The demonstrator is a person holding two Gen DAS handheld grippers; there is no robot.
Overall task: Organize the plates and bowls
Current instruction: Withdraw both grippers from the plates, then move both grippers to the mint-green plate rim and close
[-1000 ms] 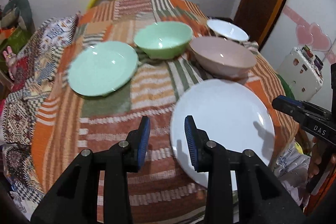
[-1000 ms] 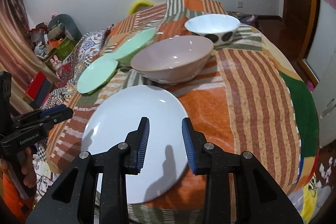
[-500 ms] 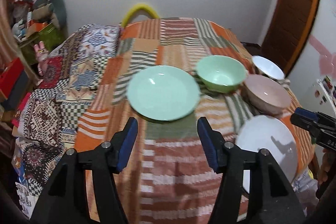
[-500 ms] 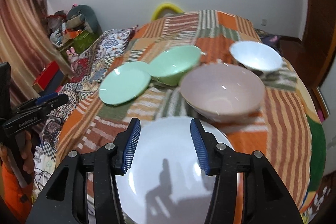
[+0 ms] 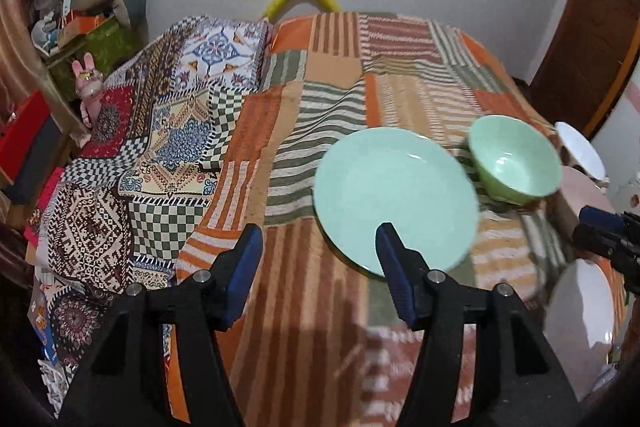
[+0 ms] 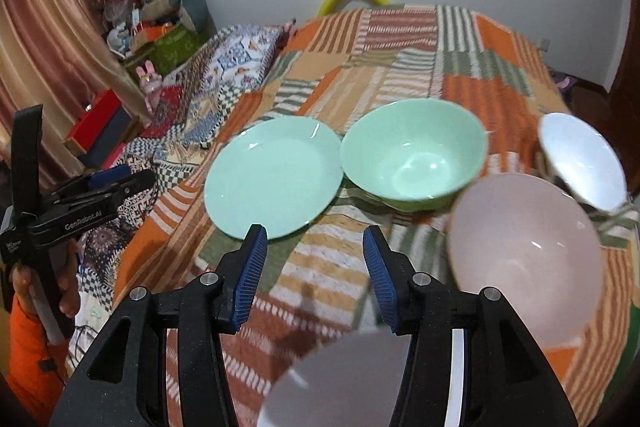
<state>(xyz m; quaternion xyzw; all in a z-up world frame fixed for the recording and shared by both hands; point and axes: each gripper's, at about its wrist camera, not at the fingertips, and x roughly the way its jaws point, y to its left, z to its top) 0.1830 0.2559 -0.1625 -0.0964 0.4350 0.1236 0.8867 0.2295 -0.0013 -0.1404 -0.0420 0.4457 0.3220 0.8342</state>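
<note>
The green plate (image 6: pixel 274 177) is seen beside the green bowl (image 6: pixel 414 155) on the striped bedspread (image 6: pixel 400 67); the left tongs (image 5: pixel 318 263) and right tongs (image 6: pixel 314 263) are held open, nothing gripped

Green plate (image 6: pixel 274 177) beside green bowl (image 6: pixel 412 155); pink bowl (image 6: pixel 524 259), white bowl (image 6: pixel 582 163) upright

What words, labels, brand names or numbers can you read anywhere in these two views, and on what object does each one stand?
"GenRobot.AI": white lettering along the side of the left gripper, seen in the right wrist view.
A smaller white mark lower on the same gripper body: too small to read.
Nothing legible on the green plate, the green bowl, the pink bowl or the patchwork cloth.
</note>
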